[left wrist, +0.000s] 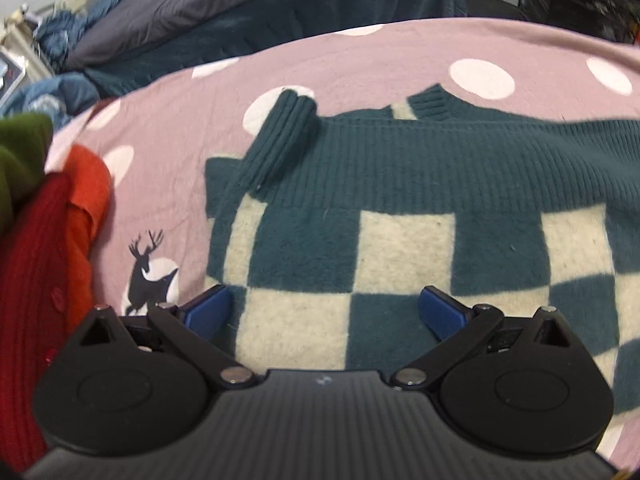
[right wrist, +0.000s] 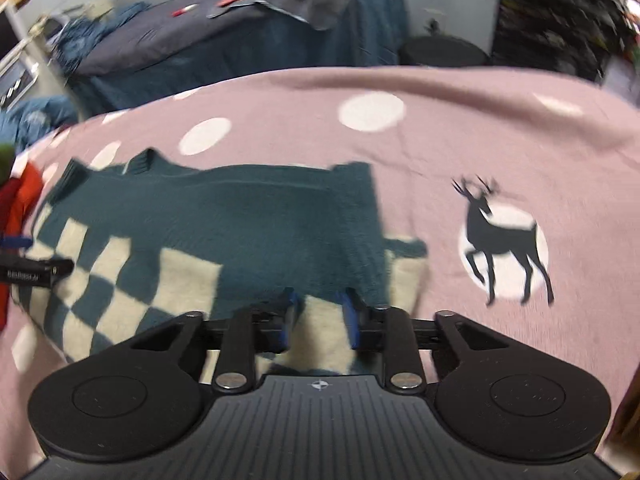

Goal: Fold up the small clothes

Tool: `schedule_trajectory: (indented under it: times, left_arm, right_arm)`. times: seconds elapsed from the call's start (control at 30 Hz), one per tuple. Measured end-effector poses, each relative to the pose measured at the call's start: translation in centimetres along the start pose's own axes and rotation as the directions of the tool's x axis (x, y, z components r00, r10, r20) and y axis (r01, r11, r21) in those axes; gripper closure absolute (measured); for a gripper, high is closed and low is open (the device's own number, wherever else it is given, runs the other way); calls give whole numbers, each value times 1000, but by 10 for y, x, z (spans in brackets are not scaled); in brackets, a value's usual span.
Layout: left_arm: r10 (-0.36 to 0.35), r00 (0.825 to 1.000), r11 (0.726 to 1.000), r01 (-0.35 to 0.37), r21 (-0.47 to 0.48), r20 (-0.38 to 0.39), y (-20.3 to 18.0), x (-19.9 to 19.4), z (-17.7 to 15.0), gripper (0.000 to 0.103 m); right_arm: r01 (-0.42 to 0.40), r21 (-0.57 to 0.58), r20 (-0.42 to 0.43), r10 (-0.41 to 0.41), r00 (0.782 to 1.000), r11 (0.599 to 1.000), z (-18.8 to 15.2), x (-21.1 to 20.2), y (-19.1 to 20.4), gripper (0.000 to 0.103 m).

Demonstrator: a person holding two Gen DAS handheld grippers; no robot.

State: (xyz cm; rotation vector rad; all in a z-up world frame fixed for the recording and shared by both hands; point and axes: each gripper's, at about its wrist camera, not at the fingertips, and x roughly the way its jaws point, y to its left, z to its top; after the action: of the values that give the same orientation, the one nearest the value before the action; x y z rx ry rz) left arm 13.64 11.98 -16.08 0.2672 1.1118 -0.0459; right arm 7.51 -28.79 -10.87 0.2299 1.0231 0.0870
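Observation:
A small teal and cream checkered sweater (left wrist: 400, 208) lies on a pink dotted blanket (left wrist: 360, 60), with a ribbed sleeve (left wrist: 284, 140) folded over its top left. My left gripper (left wrist: 324, 312) is open just above the sweater's near edge, its blue fingers (left wrist: 208, 312) wide apart and empty. In the right wrist view the sweater (right wrist: 224, 224) lies left of centre. My right gripper (right wrist: 318, 320) is nearly closed, its blue pads (right wrist: 350, 318) pinching a cream fold of the sweater's near right edge. The left gripper's tip shows at the far left (right wrist: 36, 268).
A pile of red, orange and green garments (left wrist: 48, 248) lies at the blanket's left edge. Black deer prints mark the blanket (right wrist: 502, 240). Behind stand a bed with dark grey and blue bedding (left wrist: 200, 12), a black bin (right wrist: 444, 52) and dark shelves (right wrist: 560, 20).

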Motion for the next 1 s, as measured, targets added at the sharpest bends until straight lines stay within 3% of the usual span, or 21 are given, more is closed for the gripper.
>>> schedule_trajectory:
  times: [0.27,0.4,0.53,0.77,1.0]
  left_arm:
    - [12,1000,1000,-12,11,-29,-1,3,8,0]
    - [19,1000,1000,-18,18,-10,-5,-6,8,0]
    - [-2,1000,1000,1,28,14,-10,-24,7,0]
    - [-109,991,993,105,52,80,-41,-71,-11,0]
    - [-251,967,961,242,136,50,-111,-107,-45,0]
  right_arm:
    - [14,3,-37,-14,999,1000,3,4,4,59]
    - [-7,44,-36,8,999,999,3,2,1,48]
    - [-18,62,-24,20,1000,998,4,-6,-1,47]
    - [-29,85,101,20,995,996,5,-47,-6,37]
    - [-16,112,98,5,995,994,-11,-72,-23,34]
